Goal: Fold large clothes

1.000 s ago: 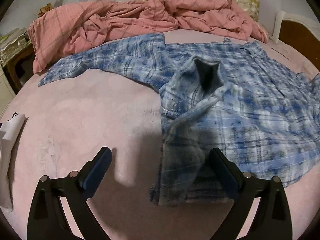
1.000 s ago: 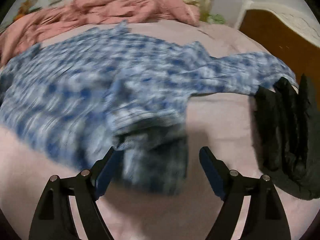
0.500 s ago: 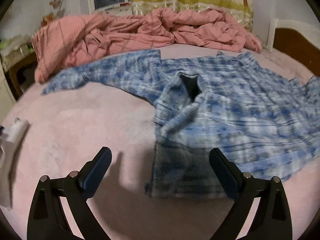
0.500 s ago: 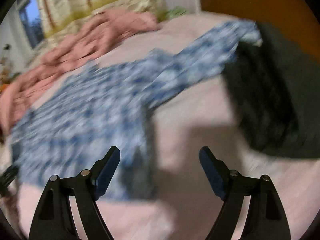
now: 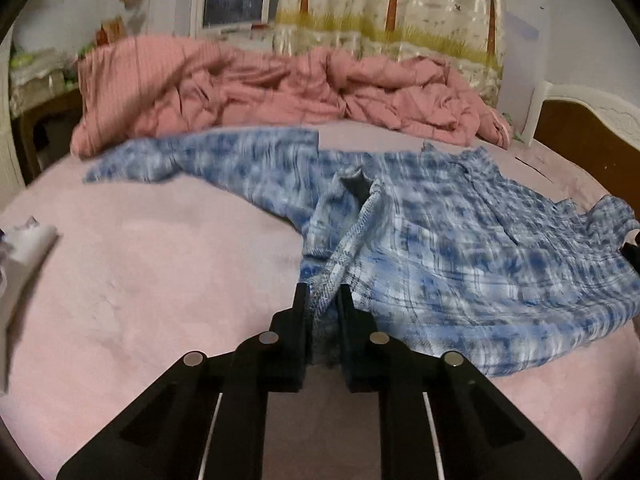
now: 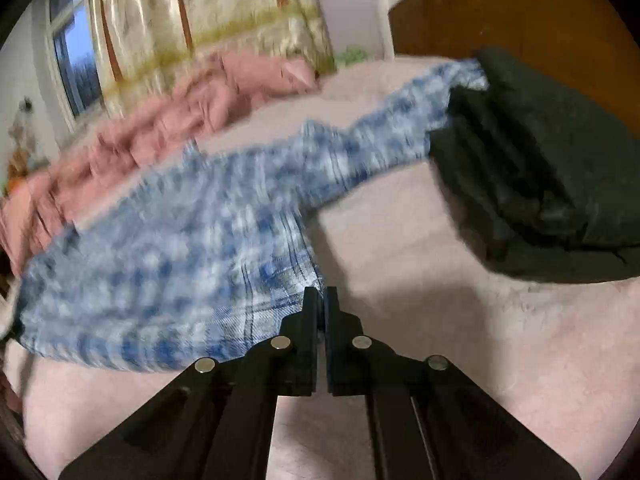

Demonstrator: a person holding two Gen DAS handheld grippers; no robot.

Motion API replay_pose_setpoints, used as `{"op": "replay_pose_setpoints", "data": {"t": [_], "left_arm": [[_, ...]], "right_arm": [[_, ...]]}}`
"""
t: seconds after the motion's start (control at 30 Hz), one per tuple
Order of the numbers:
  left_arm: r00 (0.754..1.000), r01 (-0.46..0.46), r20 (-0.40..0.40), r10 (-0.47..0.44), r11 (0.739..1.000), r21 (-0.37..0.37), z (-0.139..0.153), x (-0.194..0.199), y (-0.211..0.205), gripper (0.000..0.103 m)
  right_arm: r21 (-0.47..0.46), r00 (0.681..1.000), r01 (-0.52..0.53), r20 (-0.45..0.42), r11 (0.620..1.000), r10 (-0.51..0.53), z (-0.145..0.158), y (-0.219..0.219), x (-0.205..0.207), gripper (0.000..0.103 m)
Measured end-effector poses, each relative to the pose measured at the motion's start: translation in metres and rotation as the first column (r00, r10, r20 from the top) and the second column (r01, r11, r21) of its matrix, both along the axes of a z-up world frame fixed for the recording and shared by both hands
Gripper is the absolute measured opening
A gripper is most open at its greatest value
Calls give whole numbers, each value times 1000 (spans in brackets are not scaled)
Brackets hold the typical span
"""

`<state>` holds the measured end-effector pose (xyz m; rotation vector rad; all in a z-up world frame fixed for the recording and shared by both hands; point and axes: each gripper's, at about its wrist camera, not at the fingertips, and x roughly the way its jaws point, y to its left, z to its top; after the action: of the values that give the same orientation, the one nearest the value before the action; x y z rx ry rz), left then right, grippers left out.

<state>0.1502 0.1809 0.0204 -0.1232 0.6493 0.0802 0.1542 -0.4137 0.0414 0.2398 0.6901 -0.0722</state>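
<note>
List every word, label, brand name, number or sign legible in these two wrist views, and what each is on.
None can be read.
The blue plaid shirt, pink quilt, folded black garment and curtain show only patterns, no lettering.
A white object at the left edge of the bed is too blurred to tell.

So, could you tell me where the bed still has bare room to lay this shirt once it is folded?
The widest bare patch of pink sheet lies left of the blue plaid shirt, below the pink quilt. A smaller strip lies between the shirt and the dark garment. The far side under the quilt is crowded.
</note>
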Motion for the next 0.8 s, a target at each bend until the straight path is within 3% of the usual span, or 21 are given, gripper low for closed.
{"op": "replay_pose_setpoints", "data": {"t": [0.03, 0.13, 0.2, 0.27, 0.33, 0.37, 0.4, 0.47, 0.53, 0.7, 0.8], "left_arm": [[1000, 2, -1, -2, 1000, 14, 1, 1, -1, 13], [1000, -13, -17, 14, 999, 50, -1, 2, -4, 13], [995, -33, -90, 42, 995, 99, -10, 9, -5, 16], [993, -51, -97, 61, 994, 102, -16, 7, -2, 19], [994, -68, -79, 74, 994, 82, -14, 4, 4, 42], [994, -84, -58, 88, 994, 77, -11, 1, 6, 68], [993, -110, -28, 112, 991, 78, -8, -3, 8, 88], [989, -143, 33, 141, 986, 81, 1, -10, 9, 91], [992, -116, 57, 112, 991, 66, 7, -14, 8, 92], [988, -61, 143, 51, 996, 67, 18, -25, -11, 101], [983, 7, 184, -22, 996, 83, 25, -29, -34, 103]], "right_arm": [[-12, 1000, 0, 4, 1000, 0, 3, 1, -1, 3], [-164, 1000, 0, -15, 986, -3, 0, 21, 2, 3], [-192, 997, -7, -78, 981, -8, -11, 27, 9, 3], [-198, 994, 1, -108, 980, -23, -18, 24, 12, 3], [-197, 995, 18, -89, 980, -36, -16, 20, 6, 3], [-200, 996, 29, -73, 979, -44, -14, 20, 4, 4], [-208, 997, 41, -57, 977, -54, -12, 19, 0, 5], [-219, 997, 58, -31, 974, -66, -8, 19, -5, 17], [-228, 998, 69, 15, 971, -68, -3, 22, -10, 42], [-272, 986, 73, 165, 959, -28, 20, 46, -26, 84], [-247, 968, 28, 247, 969, 35, 30, 66, -37, 87]]}}
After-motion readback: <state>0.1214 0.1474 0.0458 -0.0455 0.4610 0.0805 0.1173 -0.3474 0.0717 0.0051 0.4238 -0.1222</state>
